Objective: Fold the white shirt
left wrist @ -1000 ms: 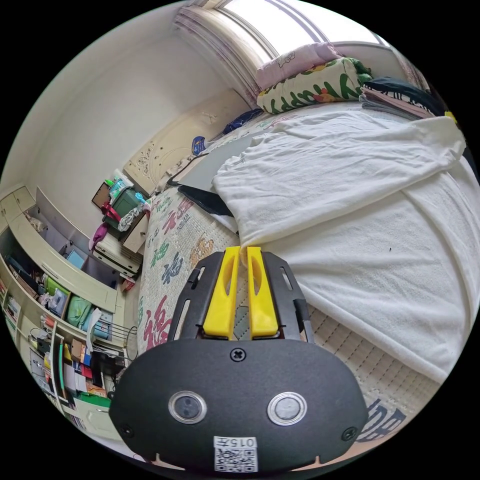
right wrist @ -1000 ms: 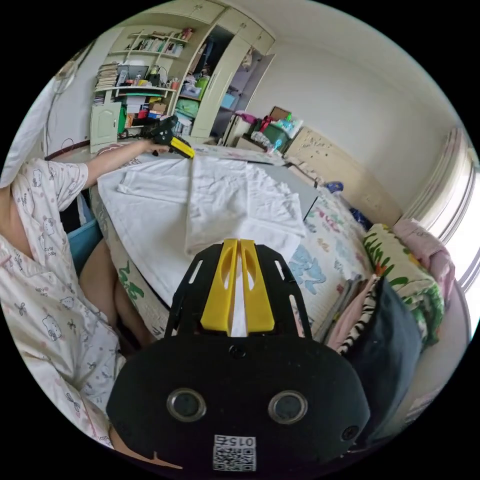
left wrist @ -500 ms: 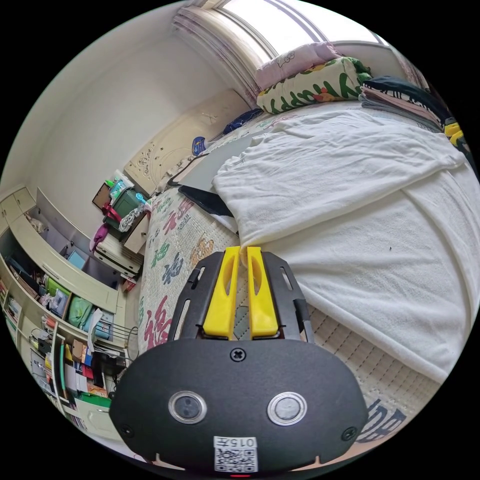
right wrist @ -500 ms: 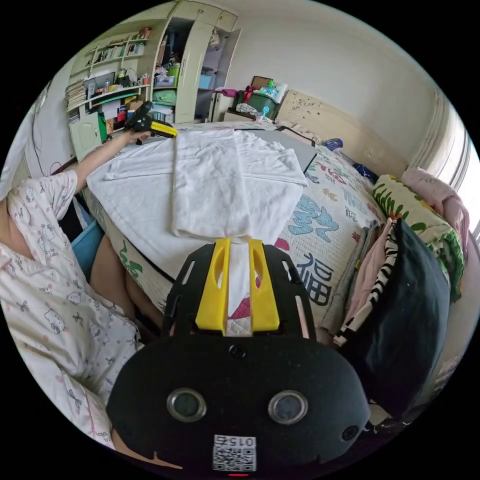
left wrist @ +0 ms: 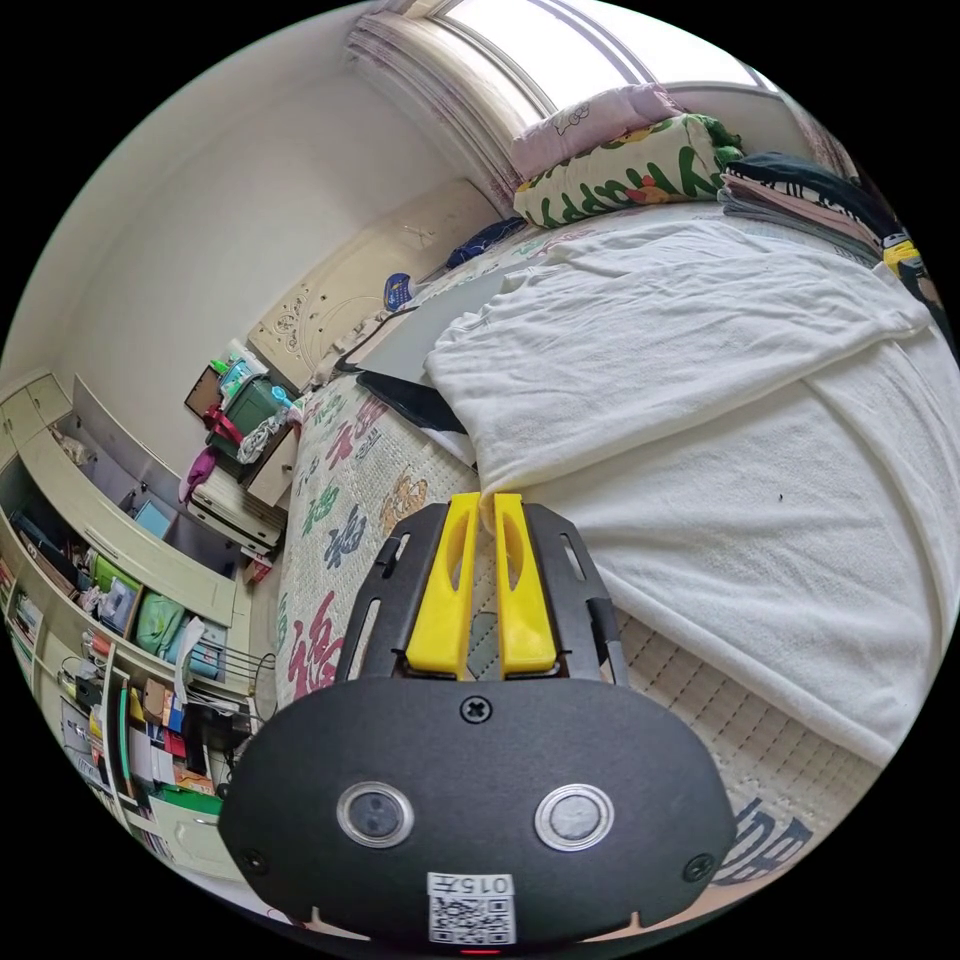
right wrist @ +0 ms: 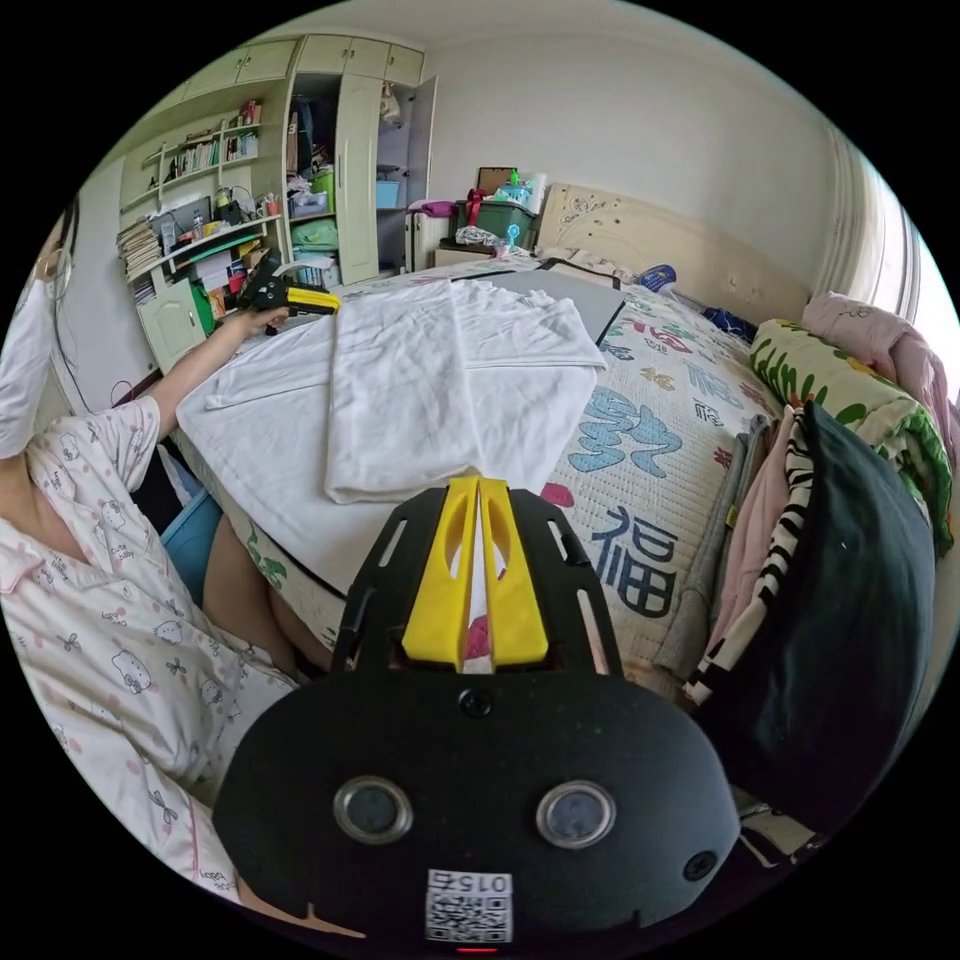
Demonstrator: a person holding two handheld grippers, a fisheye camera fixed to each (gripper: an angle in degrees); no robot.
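Note:
The white shirt [left wrist: 650, 340] lies folded lengthwise on a white towel [left wrist: 800, 560] spread over the bed. My left gripper [left wrist: 482, 500] is shut on the shirt's near corner. In the right gripper view the shirt [right wrist: 440, 380] stretches away from my right gripper [right wrist: 478, 485]. Its jaws are shut just short of the shirt's near edge, with no cloth seen pinched. A hand holds the left gripper [right wrist: 330, 300] at the shirt's far corner. The right gripper [left wrist: 900, 250] peeks in at the left gripper view's right edge.
A patterned bedspread [right wrist: 640, 440] covers the bed. Folded clothes [right wrist: 800, 560] are stacked on the right, beside pillows [left wrist: 620, 170]. A grey flat board [left wrist: 420, 340] lies by the headboard. The person [right wrist: 100, 600] sits at the bed's edge. Crowded shelves [right wrist: 200, 240] stand behind.
My right gripper lowered the shirt's end onto the towel, opened and let it go, then shut again and drew back a little. My left gripper kept its hold.

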